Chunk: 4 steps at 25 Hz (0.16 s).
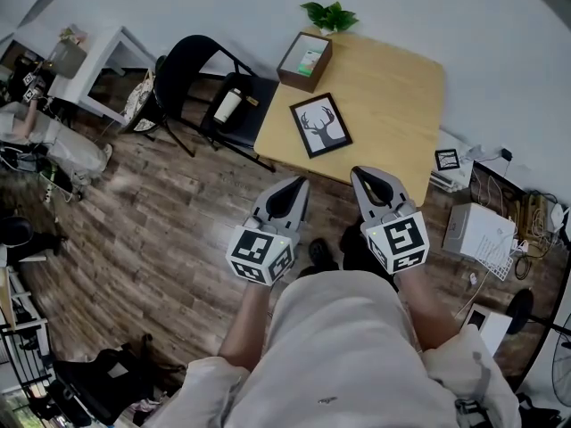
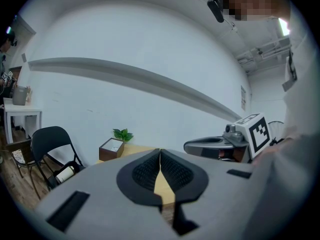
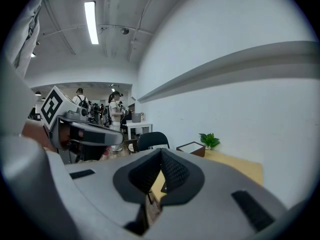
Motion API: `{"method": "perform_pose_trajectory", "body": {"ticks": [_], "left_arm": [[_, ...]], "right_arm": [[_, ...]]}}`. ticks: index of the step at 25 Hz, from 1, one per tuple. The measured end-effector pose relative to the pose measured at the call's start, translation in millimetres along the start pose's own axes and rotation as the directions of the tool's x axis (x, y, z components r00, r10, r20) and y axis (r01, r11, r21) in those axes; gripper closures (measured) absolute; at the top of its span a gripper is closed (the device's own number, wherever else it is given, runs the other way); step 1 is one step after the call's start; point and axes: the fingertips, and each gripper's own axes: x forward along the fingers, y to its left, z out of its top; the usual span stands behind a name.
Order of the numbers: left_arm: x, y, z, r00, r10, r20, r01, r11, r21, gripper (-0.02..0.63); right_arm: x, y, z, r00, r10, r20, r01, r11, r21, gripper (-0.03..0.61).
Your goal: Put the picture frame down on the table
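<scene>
The picture frame (image 1: 320, 125), black with a deer drawing, lies flat on the wooden table (image 1: 393, 87) near its front left corner. Neither gripper touches it. My left gripper (image 1: 294, 184) is held over the floor just short of the table's front edge, jaws shut with nothing between them. My right gripper (image 1: 364, 174) is beside it, also shut and empty, its tip at the table's edge. In the left gripper view the pads (image 2: 172, 171) meet in a closed line. In the right gripper view the pads (image 3: 172, 171) meet the same way.
A brown open box (image 1: 304, 61) and a small green plant (image 1: 329, 14) stand at the table's far left. A black folding chair (image 1: 210, 87) with a bottle (image 1: 228, 105) on its seat stands left of the table. White boxes and cables (image 1: 486, 230) lie on the floor to the right.
</scene>
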Motion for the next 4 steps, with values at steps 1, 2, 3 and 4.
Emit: {"method": "perform_pose_trajectory", "body": {"ticks": [1,2,3,4], "left_arm": [[0.5,0.3,-0.3,1.0,0.001,0.0,-0.001,1.0,0.0,0.606],[1.1,0.4,-0.5,1.0,0.002,0.0,-0.002,1.0,0.0,0.606],[1.7,0.5,-0.8,1.0,0.003,0.0,-0.003,1.0,-0.001,0.606],[2.3,0.6,-1.1,1.0,0.003,0.0,-0.003,1.0,-0.001,0.606]], "right_arm": [[0.2,-0.5,-0.5,1.0,-0.001,-0.001,0.001,1.0,-0.001,0.58],[0.3,-1.2,-1.2,1.0,-0.001,-0.002,0.001,1.0,0.0,0.58],[0.4,-2.0,-1.9,1.0,-0.002,-0.003,0.002,1.0,0.002,0.58],[0.5,-2.8,-2.7,1.0,-0.002,-0.004,0.002,1.0,0.004,0.58]]}}
